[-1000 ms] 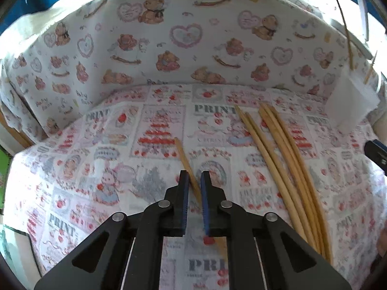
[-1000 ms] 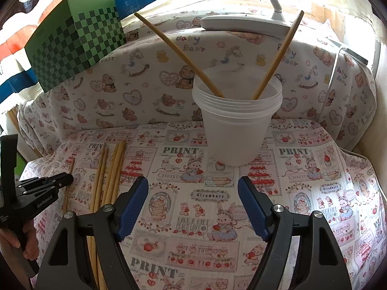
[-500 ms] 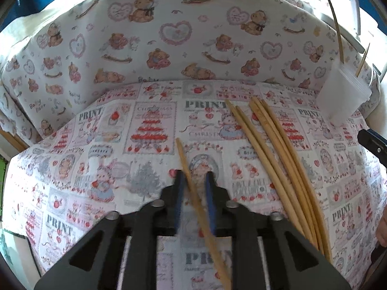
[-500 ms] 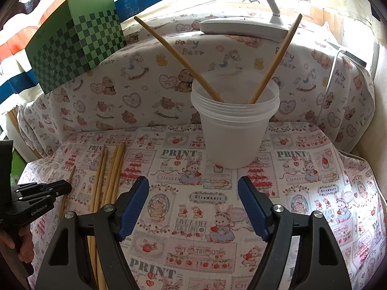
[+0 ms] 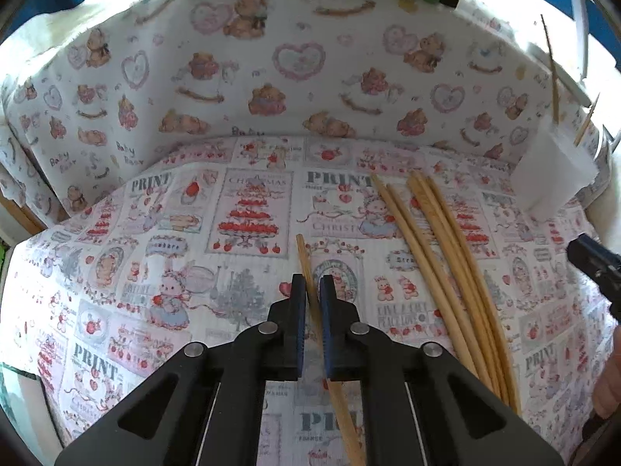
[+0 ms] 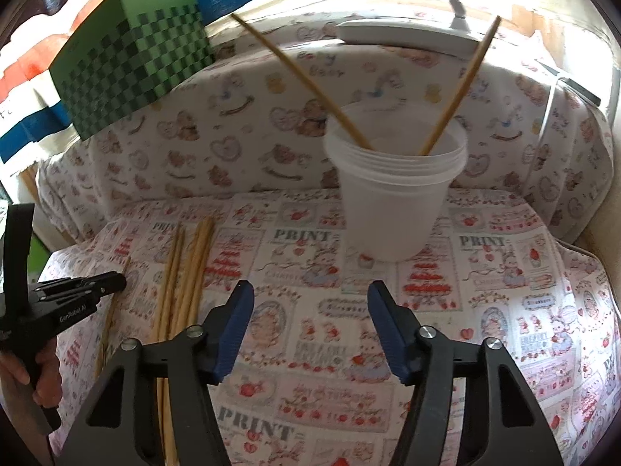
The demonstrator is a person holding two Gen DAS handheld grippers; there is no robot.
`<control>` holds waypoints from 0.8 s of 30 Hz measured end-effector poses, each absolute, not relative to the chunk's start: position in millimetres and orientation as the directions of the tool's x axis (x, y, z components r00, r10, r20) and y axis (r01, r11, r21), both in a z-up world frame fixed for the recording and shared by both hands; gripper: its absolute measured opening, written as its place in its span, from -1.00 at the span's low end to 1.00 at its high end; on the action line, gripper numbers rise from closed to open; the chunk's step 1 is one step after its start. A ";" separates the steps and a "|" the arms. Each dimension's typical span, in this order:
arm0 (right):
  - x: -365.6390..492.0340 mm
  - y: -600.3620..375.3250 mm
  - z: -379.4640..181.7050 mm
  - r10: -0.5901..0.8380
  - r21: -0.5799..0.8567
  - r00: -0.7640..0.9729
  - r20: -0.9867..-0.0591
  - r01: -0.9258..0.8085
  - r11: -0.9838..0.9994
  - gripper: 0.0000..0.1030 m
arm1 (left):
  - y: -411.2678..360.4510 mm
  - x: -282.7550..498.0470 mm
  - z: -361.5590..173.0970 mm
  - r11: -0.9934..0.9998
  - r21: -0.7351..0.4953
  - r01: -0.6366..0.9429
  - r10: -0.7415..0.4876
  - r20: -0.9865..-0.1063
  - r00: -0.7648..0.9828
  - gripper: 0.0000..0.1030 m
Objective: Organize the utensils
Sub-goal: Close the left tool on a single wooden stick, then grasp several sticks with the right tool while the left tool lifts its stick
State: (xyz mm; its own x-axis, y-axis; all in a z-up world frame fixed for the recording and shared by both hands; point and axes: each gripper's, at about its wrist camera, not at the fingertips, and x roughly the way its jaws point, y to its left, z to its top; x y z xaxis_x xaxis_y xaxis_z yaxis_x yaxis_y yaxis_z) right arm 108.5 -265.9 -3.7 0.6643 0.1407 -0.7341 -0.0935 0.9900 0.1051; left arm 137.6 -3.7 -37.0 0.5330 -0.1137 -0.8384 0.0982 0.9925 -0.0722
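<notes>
- Left gripper (image 5: 311, 291) pointing down at the patterned cloth (image 5: 163, 272), its blue pads drawing together and pinched on a single wooden chopstick (image 5: 304, 260).
- That chopstick running between the pads, thin tip poking out ahead onto the cloth, thicker end trailing back under the gripper body toward the bottom edge of the left wrist view.
- Just to the right of it, a loose bundle of more chopsticks (image 5: 438, 256) lying flat on the cloth, fanned slightly at the far ends, close to one another and well apart from the pinched one.
- At the far right of the left wrist view, a white plastic cup (image 5: 551, 178) standing near the back corner, with two chopsticks leaning in it.
- Right gripper (image 6: 310, 322) held above the cloth, jaws apart and closing, with bare cloth showing between the blue pads and nothing gripped.
- Seen from the right wrist, white plastic cup (image 6: 392, 202) upright straight ahead, beyond the fingertips and not touching them; two chopsticks (image 6: 302, 81) leaning outward in it, one to the left, one to the right.
- Bundle of chopsticks (image 6: 186, 279) on the cloth to the left of the right gripper, partly hidden behind its left finger.
- Further left, left gripper (image 6: 77, 295) seen from the side, held in a hand (image 6: 39, 380), nose down at the single chopstick (image 6: 112, 310).
- Green checkered box (image 6: 132, 58) up behind the cloth-covered back wall; white lamp head (image 6: 403, 35) above the cup.
</notes>
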 end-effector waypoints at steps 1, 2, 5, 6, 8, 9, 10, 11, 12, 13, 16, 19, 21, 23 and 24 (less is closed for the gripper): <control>108.1 -264.4 -4.1 0.146 0.106 0.663 -0.734 -0.101 0.989 0.14 | -1.1 129.7 -33.6 0.991 -0.080 0.103 -0.124 -0.827 0.548 -0.89; 107.9 -263.6 -4.6 0.153 0.110 0.660 -0.736 -0.107 0.988 0.12 | 0.0 125.1 -26.7 0.989 -0.095 0.110 -0.141 -0.812 0.567 -0.90; 108.1 -263.5 -6.3 0.173 0.133 0.650 -0.740 -0.112 0.985 -0.01 | 7.2 109.1 -4.1 0.980 -0.140 0.140 -0.197 -0.764 0.614 -0.90; 108.4 -264.4 -7.1 0.184 0.147 0.644 -0.743 -0.112 0.983 -0.07 | 9.1 103.6 3.6 0.976 -0.156 0.151 -0.217 -0.745 0.631 -0.91; 109.3 -267.6 -8.8 0.215 0.189 0.630 -0.747 -0.108 0.976 -0.13 | 11.6 96.9 14.0 0.971 -0.174 0.167 -0.241 -0.719 0.652 -0.91; 109.6 -268.9 -9.4 0.241 0.220 0.619 -0.748 -0.111 0.969 -0.14 | 12.0 94.0 18.6 0.970 -0.175 0.169 -0.244 -0.709 0.662 -0.91; 109.5 -268.9 -9.4 0.260 0.237 0.611 -0.748 -0.120 0.964 -0.18 | 12.3 91.6 22.7 0.970 -0.173 0.170 -0.243 -0.700 0.671 -0.91; 109.1 -267.7 -9.3 0.271 0.245 0.605 -0.749 -0.127 0.961 -0.21 | 11.9 89.4 25.8 0.970 -0.173 0.172 -0.244 -0.693 0.678 -0.91; 108.1 -265.5 -8.1 0.288 0.255 0.599 -0.747 -0.142 0.957 -0.26 | 11.9 89.4 28.8 0.969 -0.176 0.175 -0.248 -0.687 0.683 -0.91; 107.1 -263.2 -6.9 0.300 0.261 0.597 -0.744 -0.154 0.953 -0.26 | 12.5 89.9 31.5 0.967 -0.182 0.176 -0.253 -0.681 0.687 -0.91; 108.2 -252.0 -3.4 0.338 0.283 0.578 -0.743 -0.186 0.941 -0.26 | 18.0 83.9 38.9 0.966 -0.197 0.170 -0.258 -0.654 0.711 -0.92; 117.5 -231.4 -0.1 0.359 0.292 0.537 -0.763 -0.210 0.933 -0.33 | 28.2 76.9 49.3 0.959 -0.234 0.161 -0.273 -0.603 0.750 -0.92; 123.3 -218.7 1.9 0.343 0.265 0.529 -0.776 -0.219 0.939 -0.36 | 35.5 74.1 55.0 0.952 -0.261 0.158 -0.285 -0.573 0.769 -0.92; 132.2 -203.8 2.2 0.310 0.221 0.527 -0.791 -0.226 0.949 -0.38 | 41.8 73.1 58.0 0.947 -0.281 0.155 -0.292 -0.551 0.782 -0.92; 137.7 -197.9 0.5 0.298 0.208 0.521 -0.800 -0.224 0.952 -0.44 | 44.1 73.6 58.3 0.945 -0.289 0.152 -0.293 -0.543 0.787 -0.92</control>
State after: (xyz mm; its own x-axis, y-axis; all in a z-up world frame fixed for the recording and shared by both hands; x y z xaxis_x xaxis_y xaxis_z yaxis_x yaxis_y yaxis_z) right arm 137.7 -197.9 0.5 0.5213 0.2977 -0.7997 -0.2241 0.9520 0.2083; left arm 73.6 44.1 58.3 0.7868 -0.2926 -0.5434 0.1520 0.9452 -0.2888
